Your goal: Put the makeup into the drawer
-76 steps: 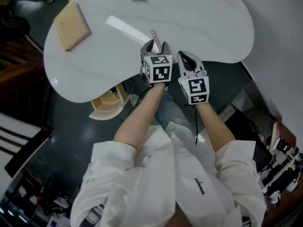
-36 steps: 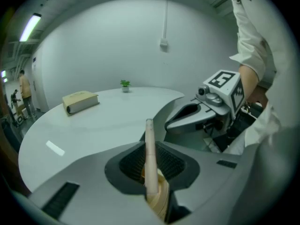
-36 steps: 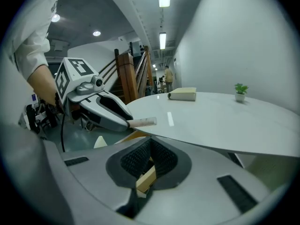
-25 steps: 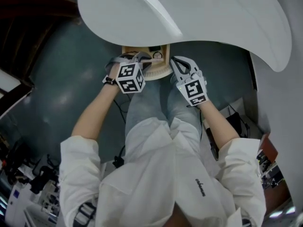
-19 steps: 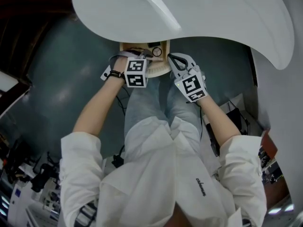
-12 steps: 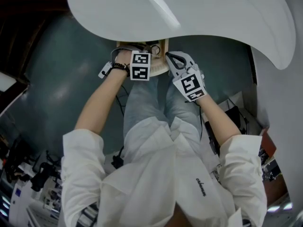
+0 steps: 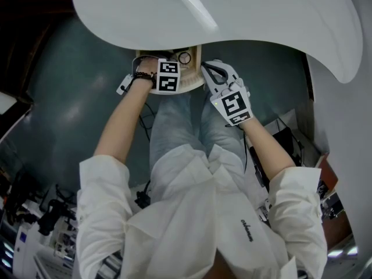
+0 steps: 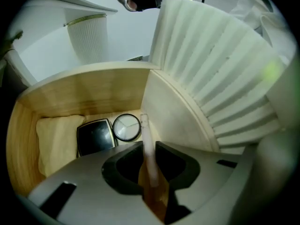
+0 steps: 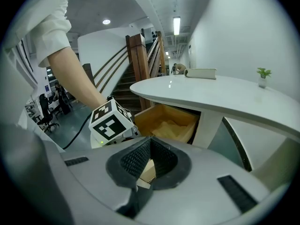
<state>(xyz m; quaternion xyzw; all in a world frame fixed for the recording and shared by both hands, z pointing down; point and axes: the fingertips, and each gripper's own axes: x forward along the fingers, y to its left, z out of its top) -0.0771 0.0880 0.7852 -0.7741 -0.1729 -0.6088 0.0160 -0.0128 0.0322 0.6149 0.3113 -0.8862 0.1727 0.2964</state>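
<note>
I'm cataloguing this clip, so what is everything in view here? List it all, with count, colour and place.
table: one, white, above the drawer.
ribbed base: one, white, right of the drawer.
drawer: one, pale wood, open under the table edge.
cloth: one, cream, on the drawer floor, left.
square compact: one, black, in the drawer beside the cloth.
round compact: one, clear-lidded, right of the black one.
slim stick: one, pale pink, over the drawer.
flat block: one, pale, on the tabletop.
plant: one, green, on the tabletop.
left gripper: grey, shut on the slim stick, pointing into the drawer.
right gripper: grey, jaws together, beside the drawer.
shirt: white, on the person.
</note>
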